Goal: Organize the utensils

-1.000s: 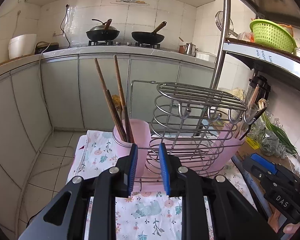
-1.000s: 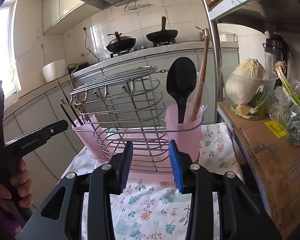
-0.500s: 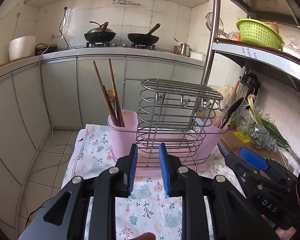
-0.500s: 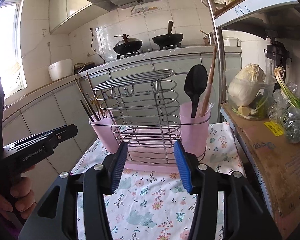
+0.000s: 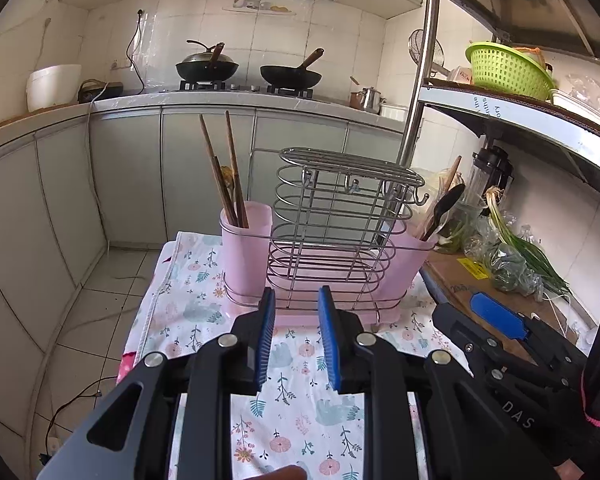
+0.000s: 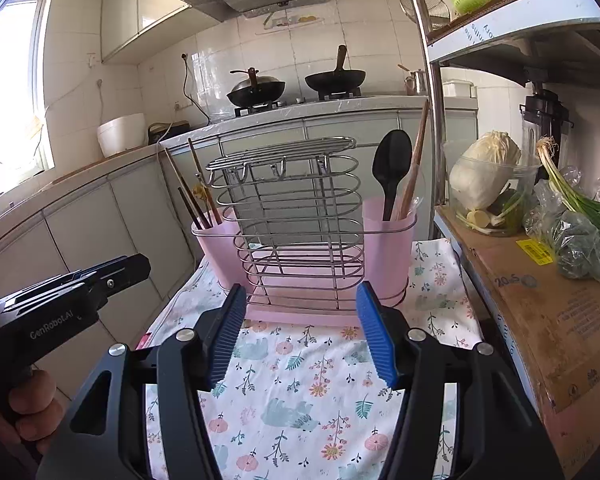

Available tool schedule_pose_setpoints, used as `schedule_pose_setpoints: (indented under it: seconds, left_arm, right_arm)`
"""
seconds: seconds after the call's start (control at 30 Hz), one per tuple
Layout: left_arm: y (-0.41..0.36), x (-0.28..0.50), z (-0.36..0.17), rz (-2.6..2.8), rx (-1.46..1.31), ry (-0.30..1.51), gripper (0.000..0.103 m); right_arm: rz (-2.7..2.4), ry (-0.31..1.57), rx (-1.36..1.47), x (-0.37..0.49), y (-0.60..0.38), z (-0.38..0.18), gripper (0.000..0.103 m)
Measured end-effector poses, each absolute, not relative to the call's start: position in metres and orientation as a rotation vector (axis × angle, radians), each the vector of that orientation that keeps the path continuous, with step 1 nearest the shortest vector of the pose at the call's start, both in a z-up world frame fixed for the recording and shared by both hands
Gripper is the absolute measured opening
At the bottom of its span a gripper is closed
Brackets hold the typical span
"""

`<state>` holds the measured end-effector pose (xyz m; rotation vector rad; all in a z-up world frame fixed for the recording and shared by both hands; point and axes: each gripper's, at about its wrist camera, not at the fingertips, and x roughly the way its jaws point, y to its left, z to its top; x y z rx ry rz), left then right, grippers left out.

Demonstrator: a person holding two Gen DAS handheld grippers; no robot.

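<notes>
left claw (image 5: 296,316) released, empty | right claw (image 6: 300,312) spread wider — empty | both backed farther from utensil rack (image 5: 340,236)

Two black woks (image 5: 290,75) sit on the stove at the back counter, a white pot (image 5: 53,86) to their left. A green basket (image 5: 508,70) rests on the shelf, with a cabbage (image 6: 485,168) and green onions (image 6: 580,200) below.

The shiny metal wire rack (image 6: 296,216) holds matt pink plastic cups (image 6: 388,240), seemingly wooden chopsticks (image 5: 224,176) and a glossy black spoon (image 6: 392,164).
</notes>
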<state>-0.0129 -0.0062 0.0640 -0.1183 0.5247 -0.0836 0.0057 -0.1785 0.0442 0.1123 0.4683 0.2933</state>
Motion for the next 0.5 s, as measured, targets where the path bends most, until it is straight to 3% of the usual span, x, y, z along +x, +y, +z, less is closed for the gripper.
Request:
schedule_pose_setpoints:
  seconds: [0.5]
  left_arm:
    - [-0.007,-0.031,0.064,-0.090,-0.124,0.522,0.021]
  right_arm:
    - [0.295,0.464,0.098,-0.012,-0.172,0.046,0.058]
